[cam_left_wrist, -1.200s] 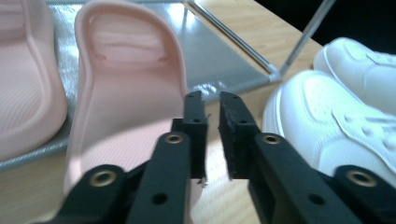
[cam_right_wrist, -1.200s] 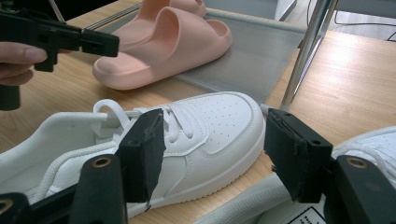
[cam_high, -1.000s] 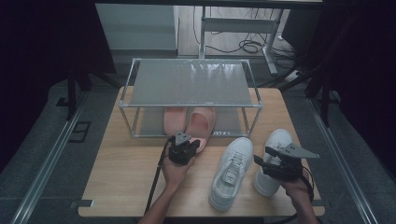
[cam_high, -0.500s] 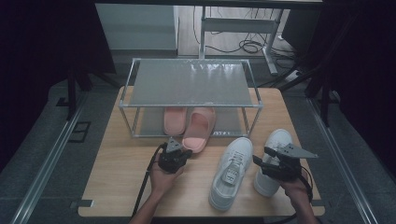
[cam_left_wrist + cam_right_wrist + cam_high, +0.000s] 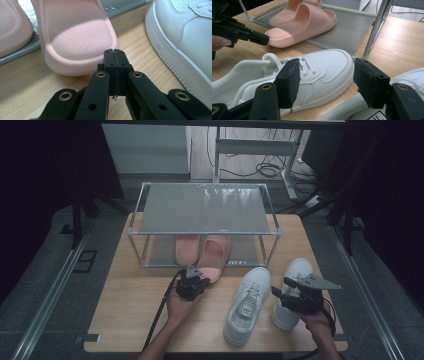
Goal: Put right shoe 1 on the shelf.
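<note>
Left to right across the pale wood-grain table point(image 5: 125, 320). A low shoe rack point(image 5: 202, 209) of thin metal tubing carries a frosted, finely ribbed top shelf; its grey lower shelf holds two matte pink foam slides. The left slide point(image 5: 186, 249) lies fully under the top shelf. The right slide point(image 5: 214, 257) has a rounded, thick-soled body and a pin-dotted footbed, and its heel overhangs the shelf edge onto the table. The left gripper point(image 5: 115, 56), of black plastic with brass-ringed pivots, has its jaws pressed flat together on nothing, tips at the slide's heel rim; whether they touch it is unclear. To the right lie two white, smooth leather-look sneakers, laced, with perforated toes: the near sneaker point(image 5: 247, 304), then the far sneaker point(image 5: 292, 292). The right gripper point(image 5: 286, 285) is above the far sneaker, its foam-padded jaws spread wide and clasping nothing.
</note>
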`<action>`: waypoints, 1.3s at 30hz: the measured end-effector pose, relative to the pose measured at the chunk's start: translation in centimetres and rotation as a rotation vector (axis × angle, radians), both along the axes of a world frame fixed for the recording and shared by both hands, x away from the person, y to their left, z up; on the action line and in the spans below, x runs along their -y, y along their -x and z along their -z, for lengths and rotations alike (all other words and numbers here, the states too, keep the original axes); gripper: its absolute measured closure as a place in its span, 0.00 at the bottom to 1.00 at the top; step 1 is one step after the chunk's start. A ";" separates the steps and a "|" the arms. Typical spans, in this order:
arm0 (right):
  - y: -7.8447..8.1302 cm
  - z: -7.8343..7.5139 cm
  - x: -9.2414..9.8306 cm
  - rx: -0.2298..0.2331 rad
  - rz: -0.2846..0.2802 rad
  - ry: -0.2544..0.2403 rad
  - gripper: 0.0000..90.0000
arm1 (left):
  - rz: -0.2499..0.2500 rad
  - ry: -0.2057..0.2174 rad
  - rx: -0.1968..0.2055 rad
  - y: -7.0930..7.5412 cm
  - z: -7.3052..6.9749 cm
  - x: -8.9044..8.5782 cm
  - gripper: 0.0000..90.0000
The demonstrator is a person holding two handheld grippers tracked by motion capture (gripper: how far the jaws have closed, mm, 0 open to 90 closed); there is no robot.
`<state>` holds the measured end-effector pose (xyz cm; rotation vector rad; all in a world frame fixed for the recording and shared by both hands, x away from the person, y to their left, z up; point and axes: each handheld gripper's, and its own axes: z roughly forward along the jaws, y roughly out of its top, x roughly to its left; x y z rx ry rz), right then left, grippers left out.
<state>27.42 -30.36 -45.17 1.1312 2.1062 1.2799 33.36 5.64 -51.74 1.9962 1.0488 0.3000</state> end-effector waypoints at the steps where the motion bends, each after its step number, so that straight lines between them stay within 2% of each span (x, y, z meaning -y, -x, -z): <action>1: 0.0 0.0 0.0 0.000 0.000 0.000 0.43 | 0.000 0.001 -0.004 -0.1 0.0 0.1 1.00; 10: 0.0 0.1 -0.1 -0.002 -0.001 0.000 0.43 | 0.008 -0.013 -0.004 -0.8 0.2 1.1 1.00; 17: 0.0 -0.1 0.1 0.001 0.001 -0.002 0.43 | -0.016 -0.019 0.004 -1.7 0.1 1.9 1.00; 27: 0.0 0.1 0.0 -0.002 -0.001 0.001 0.43 | -0.046 -0.001 -0.006 -2.7 0.3 2.2 1.00; 39: 0.0 0.1 0.0 -0.003 -0.002 0.002 0.43 | -0.058 0.009 -0.010 -3.1 0.3 2.1 1.00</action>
